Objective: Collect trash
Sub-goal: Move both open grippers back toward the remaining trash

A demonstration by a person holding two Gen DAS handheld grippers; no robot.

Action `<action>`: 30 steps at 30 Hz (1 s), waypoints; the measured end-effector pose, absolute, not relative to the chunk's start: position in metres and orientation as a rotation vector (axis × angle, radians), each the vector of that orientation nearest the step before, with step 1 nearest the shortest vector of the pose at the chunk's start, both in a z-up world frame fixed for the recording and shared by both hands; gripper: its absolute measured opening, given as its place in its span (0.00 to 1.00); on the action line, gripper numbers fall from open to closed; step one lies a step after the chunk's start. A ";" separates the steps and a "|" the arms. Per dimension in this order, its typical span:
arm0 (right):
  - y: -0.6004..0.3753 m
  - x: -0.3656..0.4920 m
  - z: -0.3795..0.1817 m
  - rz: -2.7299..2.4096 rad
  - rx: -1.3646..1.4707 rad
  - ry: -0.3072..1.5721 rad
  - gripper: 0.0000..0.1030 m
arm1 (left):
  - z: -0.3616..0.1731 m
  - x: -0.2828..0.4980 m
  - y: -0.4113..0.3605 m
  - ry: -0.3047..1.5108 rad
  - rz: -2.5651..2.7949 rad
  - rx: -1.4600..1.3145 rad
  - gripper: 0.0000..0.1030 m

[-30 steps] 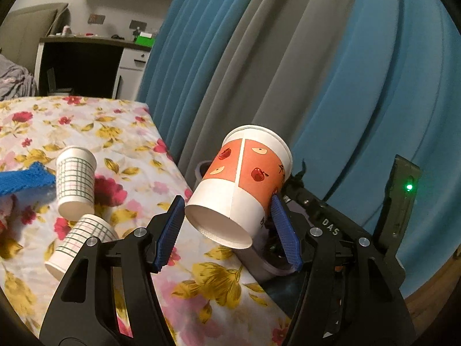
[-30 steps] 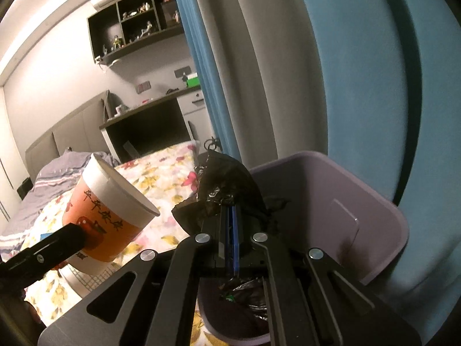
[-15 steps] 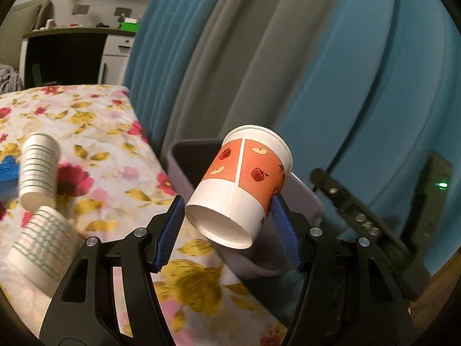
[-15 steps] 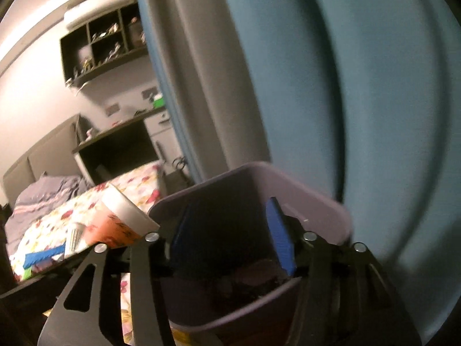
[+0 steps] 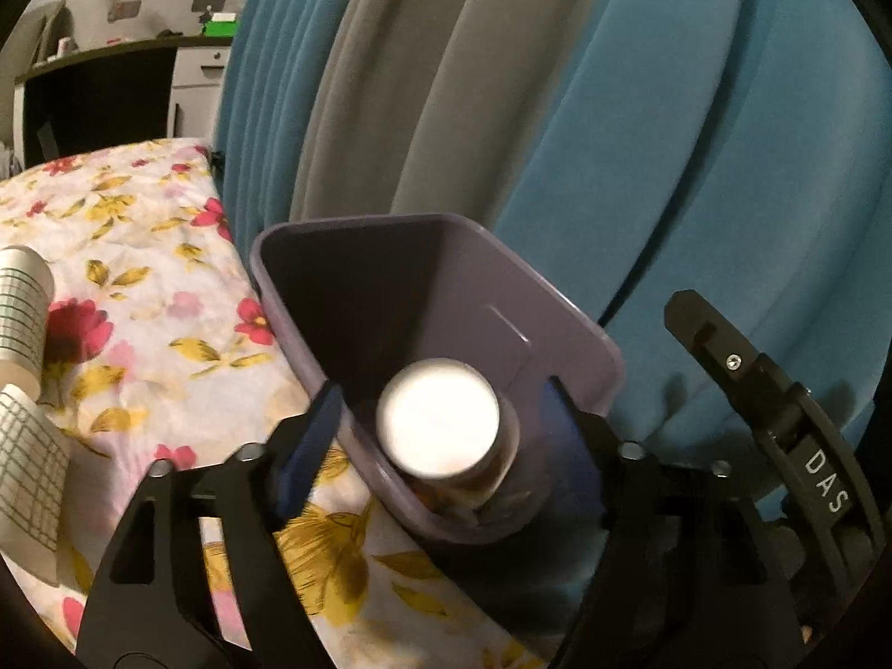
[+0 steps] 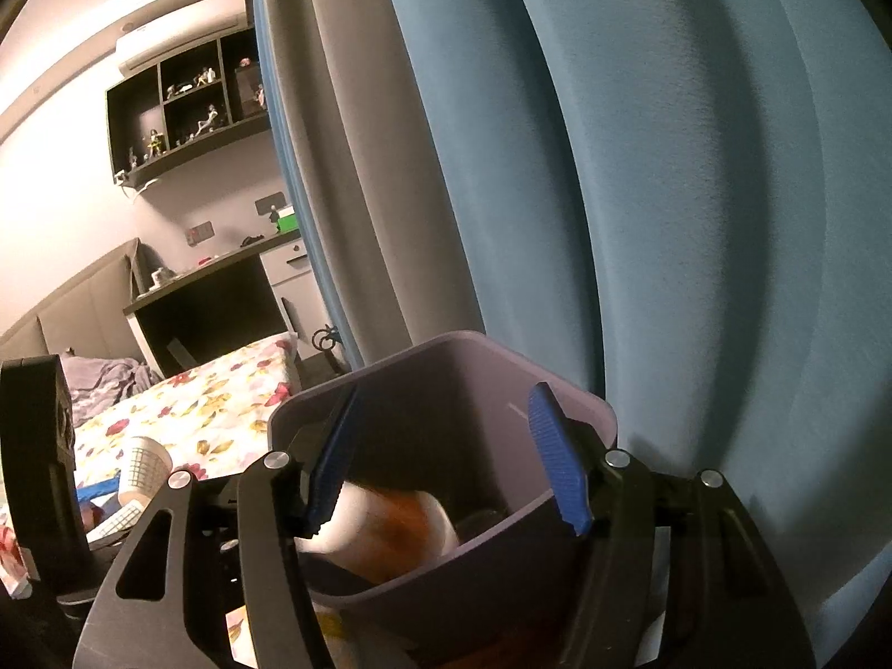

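Note:
A purple trash bin (image 5: pixel 563 329) stands beside the flowered bed, also in the right wrist view (image 6: pixel 557 407). An orange-and-white paper cup (image 5: pixel 440 418) is blurred inside the bin, free of my fingers; it shows in the right wrist view (image 6: pixel 384 529) too. My left gripper (image 5: pixel 440 435) is open over the bin's near rim. My right gripper (image 6: pixel 446 457) is open and empty above the bin. Two white grid-pattern cups (image 5: pixel 19 318) lie on the bed at the left, one also in the right wrist view (image 6: pixel 142 465).
Blue and grey curtains (image 5: pixel 613 111) hang right behind the bin. The flowered bedspread (image 5: pixel 139 290) runs left of the bin. A dark desk with a white drawer unit (image 6: pixel 223 301) stands at the far end. The right gripper's body (image 5: pixel 780 418) shows at the right.
My left gripper opened and let go of the orange cup, which dropped into the bin. My right gripper opened and released the black bag; it is out of sight now.

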State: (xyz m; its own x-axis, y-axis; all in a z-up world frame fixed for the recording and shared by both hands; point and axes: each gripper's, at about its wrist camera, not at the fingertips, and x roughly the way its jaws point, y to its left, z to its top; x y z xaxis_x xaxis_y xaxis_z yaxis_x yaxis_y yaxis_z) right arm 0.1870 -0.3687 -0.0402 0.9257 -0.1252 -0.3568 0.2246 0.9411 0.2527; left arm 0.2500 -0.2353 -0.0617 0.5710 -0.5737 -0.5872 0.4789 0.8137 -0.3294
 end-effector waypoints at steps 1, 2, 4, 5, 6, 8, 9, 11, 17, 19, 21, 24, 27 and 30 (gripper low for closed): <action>-0.368 0.186 -0.040 -0.181 0.297 0.343 0.60 | -0.061 0.249 -0.233 0.734 -0.614 -0.142 0.79; -0.366 0.185 -0.038 -0.177 0.298 0.339 0.60 | -0.059 0.247 -0.228 0.730 -0.606 -0.151 0.82; -0.363 0.181 -0.035 -0.170 0.296 0.331 0.60 | -0.056 0.242 -0.218 0.723 -0.589 -0.173 0.86; -0.360 0.179 -0.033 -0.162 0.294 0.327 0.60 | -0.054 0.239 -0.212 0.715 -0.569 -0.176 0.88; -0.359 0.175 -0.032 -0.157 0.294 0.324 0.60 | -0.052 0.236 -0.204 0.705 -0.547 -0.175 0.90; -0.350 0.170 -0.030 -0.137 0.286 0.323 0.60 | -0.048 0.227 -0.190 0.692 -0.499 -0.177 0.92; -0.346 0.168 -0.029 -0.129 0.282 0.322 0.60 | -0.047 0.222 -0.180 0.685 -0.470 -0.183 0.92; -0.335 0.164 -0.028 -0.112 0.269 0.324 0.62 | -0.045 0.214 -0.164 0.677 -0.422 -0.196 0.92; -0.297 0.149 -0.021 -0.051 0.234 0.314 0.69 | -0.042 0.184 -0.107 0.651 -0.272 -0.214 0.94; -0.280 0.145 -0.020 -0.025 0.219 0.315 0.70 | -0.041 0.176 -0.089 0.646 -0.227 -0.215 0.94; -0.267 0.143 -0.021 -0.002 0.214 0.320 0.70 | -0.041 0.171 -0.071 0.643 -0.194 -0.218 0.94; -0.242 0.137 -0.024 0.056 0.203 0.334 0.70 | -0.038 0.156 -0.045 0.624 -0.150 -0.215 0.94; -0.219 0.134 -0.026 0.106 0.189 0.352 0.70 | -0.035 0.143 -0.023 0.600 -0.095 -0.197 0.94; -0.200 0.132 -0.028 0.144 0.174 0.367 0.70 | -0.033 0.132 0.002 0.583 -0.046 -0.202 0.94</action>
State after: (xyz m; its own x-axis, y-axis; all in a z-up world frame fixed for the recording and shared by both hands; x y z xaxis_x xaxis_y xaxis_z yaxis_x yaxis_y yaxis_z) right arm 0.1322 -0.1999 -0.0276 0.9235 0.1705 -0.3435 -0.1077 0.9750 0.1944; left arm 0.1324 0.0018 -0.0325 0.8346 -0.0997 -0.5417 -0.0142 0.9793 -0.2021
